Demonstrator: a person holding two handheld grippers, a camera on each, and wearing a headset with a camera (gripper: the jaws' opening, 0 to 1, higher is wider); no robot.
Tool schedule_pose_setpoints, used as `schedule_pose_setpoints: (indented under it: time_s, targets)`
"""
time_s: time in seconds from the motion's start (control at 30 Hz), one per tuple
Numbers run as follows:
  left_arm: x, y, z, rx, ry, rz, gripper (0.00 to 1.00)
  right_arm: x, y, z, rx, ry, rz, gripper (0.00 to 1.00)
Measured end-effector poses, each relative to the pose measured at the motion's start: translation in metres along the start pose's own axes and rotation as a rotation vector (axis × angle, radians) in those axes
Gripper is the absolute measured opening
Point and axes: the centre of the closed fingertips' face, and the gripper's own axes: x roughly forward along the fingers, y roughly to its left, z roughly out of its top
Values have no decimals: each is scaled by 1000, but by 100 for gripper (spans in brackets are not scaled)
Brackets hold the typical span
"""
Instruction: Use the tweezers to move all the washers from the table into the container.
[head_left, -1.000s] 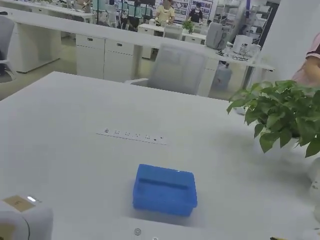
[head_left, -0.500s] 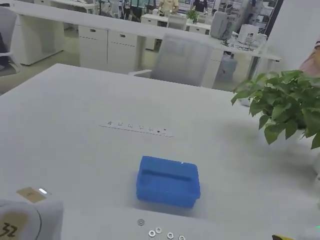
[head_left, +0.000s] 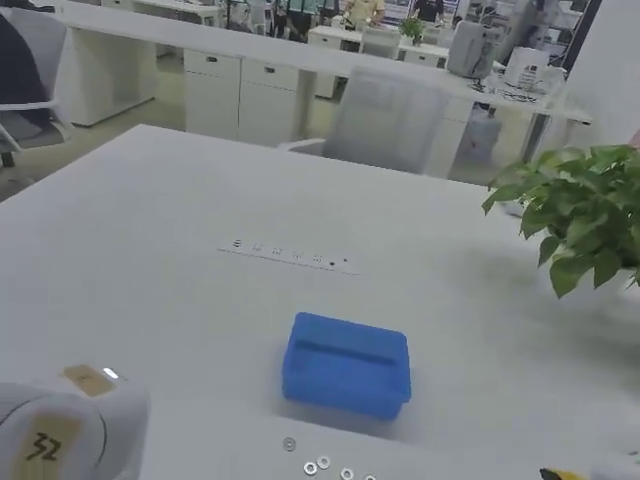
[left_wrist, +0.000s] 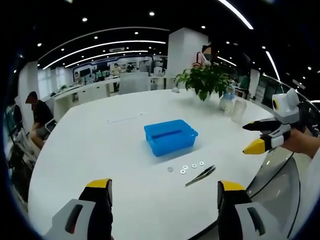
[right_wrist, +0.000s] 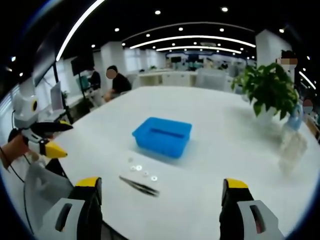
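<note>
A blue container (head_left: 347, 365) sits on the white table (head_left: 150, 260). Several small washers (head_left: 324, 462) lie in a short row just in front of it. The tweezers (left_wrist: 200, 175) lie flat on the table beside the washers (left_wrist: 186, 167), and nothing holds them. My left gripper (left_wrist: 164, 185) is open and empty, back from the table edge on the left. My right gripper (right_wrist: 161, 183) is open and empty on the opposite side, facing the container (right_wrist: 162, 135), the washers (right_wrist: 142, 171) and the tweezers (right_wrist: 139, 186). The left gripper's casing (head_left: 60, 440) fills the bottom left corner.
A leafy green plant (head_left: 580, 215) stands at the table's right. A socket strip (head_left: 290, 256) is set in the table behind the container. An office chair (head_left: 385, 120) stands at the far edge. Bottles (left_wrist: 231, 102) stand near the plant. People sit at desks beyond.
The head camera has tilted down and moved, bringing the washers into view and showing more of the left gripper's casing. Nothing on the table has moved.
</note>
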Motion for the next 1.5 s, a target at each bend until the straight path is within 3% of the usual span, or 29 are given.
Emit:
schedule_pose_setpoints:
  time_s: [0.23,0.47,0.63,0.87,1.03,1.3,1.37,1.47,1.5]
  targets:
    - [0,-11,10,46,-29,-4,85,0,9,7,-12,-9,51,99]
    - [9,-13,0,59,9,-15,78,3,16,7,-32,3,88,99]
    - [21,-27,-1,102,-3,-103,64,5,9,9,-23,-7,95,99]
    - [48,-44,-14,160,62,-217,36,13,4,7,7,-14,123,97]
    - [74,-51,-28,194,109,-299,22,18,6,-4,-9,19,132,97]
    - [107,-59,-46,279,154,-404,11,24,-4,-18,16,50,82,97]
    - [114,-61,-50,284,163,-423,11,24,-7,-26,34,90,64,96]
    - [124,-61,-54,294,166,-435,10,23,-7,-23,57,66,61,97]
    - [128,-61,-56,322,157,-434,9,24,-6,-23,59,59,64,97]
